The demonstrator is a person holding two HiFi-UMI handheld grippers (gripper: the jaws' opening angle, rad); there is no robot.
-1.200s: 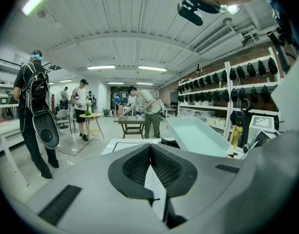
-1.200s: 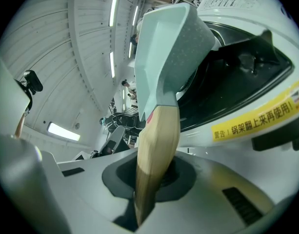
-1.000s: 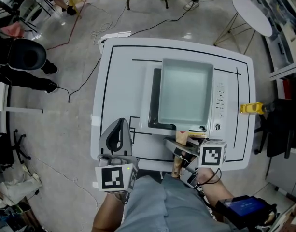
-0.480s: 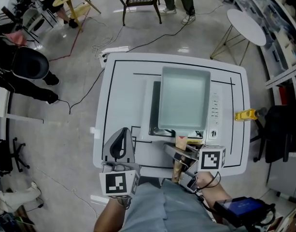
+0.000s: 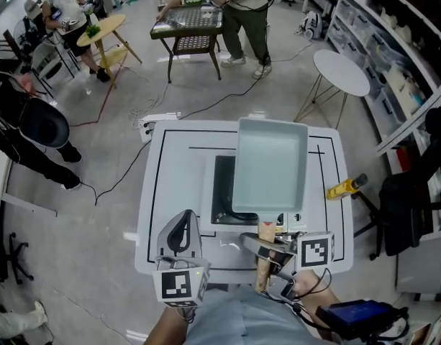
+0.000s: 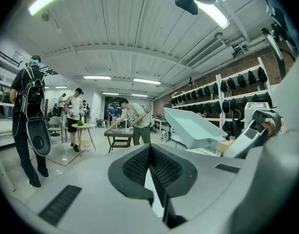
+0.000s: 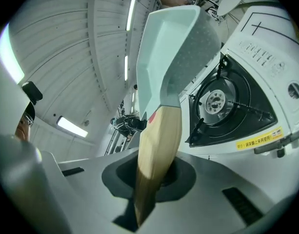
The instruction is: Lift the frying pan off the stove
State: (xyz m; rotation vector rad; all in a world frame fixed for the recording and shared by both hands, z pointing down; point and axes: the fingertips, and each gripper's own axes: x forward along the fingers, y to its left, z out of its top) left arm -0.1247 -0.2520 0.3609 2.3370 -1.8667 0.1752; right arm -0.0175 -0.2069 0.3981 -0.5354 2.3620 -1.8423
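Wooden handle [image 7: 156, 145] clamped in right gripper [image 5: 263, 246], pan [image 5: 269, 165] above stove [image 5: 221, 192]

White table [image 5: 177, 185] marked with black lines, yellow tool [image 5: 344, 187] lying at its right edge, white power strip [image 5: 157, 120] on the floor just off its far-left corner, black cables [image 5: 123, 175] trailing over the grey floor to the left. Far side: person [image 5: 245, 6] leaning over a dark mesh-top table [image 5: 188, 21], small round wooden table [image 5: 105, 29] with a green plant [image 5: 93, 30] on it, round white side table [image 5: 341, 72] on thin legs. Person in black [image 5: 19, 146] stands at left, stocked shelving [image 5: 393, 56] runs along the right, black chair [image 5: 400, 207] sits near the table's right side.
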